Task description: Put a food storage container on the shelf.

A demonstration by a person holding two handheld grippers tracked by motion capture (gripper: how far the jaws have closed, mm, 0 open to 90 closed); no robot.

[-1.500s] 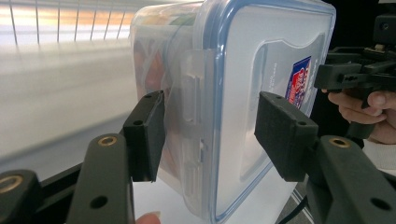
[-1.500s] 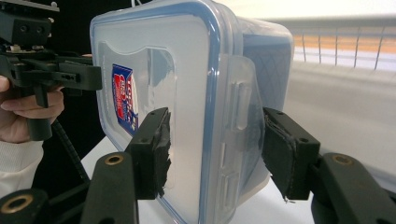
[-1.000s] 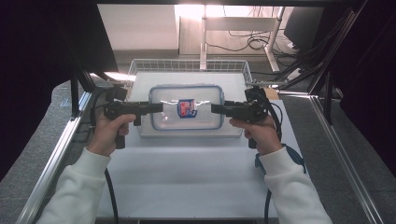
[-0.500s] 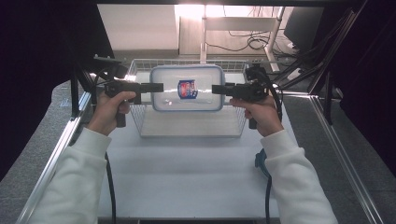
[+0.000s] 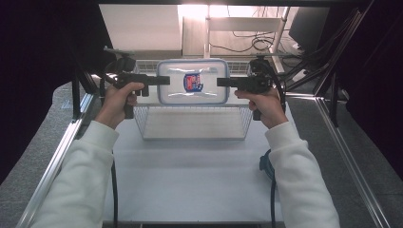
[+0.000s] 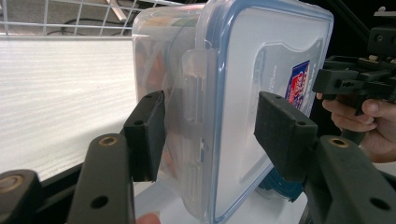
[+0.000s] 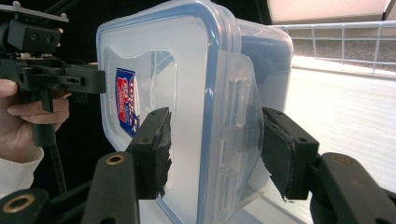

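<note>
A clear plastic container (image 5: 192, 81) with a blue-rimmed lid and a red-and-blue sticker hangs in the air above the wire basket (image 5: 142, 124). My left gripper (image 5: 164, 80) is shut on its left end, and my right gripper (image 5: 221, 81) is shut on its right end. In the left gripper view the jaws (image 6: 210, 135) straddle the container (image 6: 224, 84) at its side latch, one pad on the body and one on the lid. The right gripper view has the jaws (image 7: 215, 149) clamping the container (image 7: 187, 70) across the other latch. Orange contents show dimly through the wall.
The wire basket stands on the white table (image 5: 190, 180), its bare floor below the container. Metal frame rails (image 5: 62, 152) run along both table sides. A cable (image 5: 266, 166) trails by the right sleeve. Basket mesh (image 6: 70, 18) rises behind the container.
Both grippers raised the container out of the basket and carried it away from the person. The basket's floor, covered before, is now exposed.
</note>
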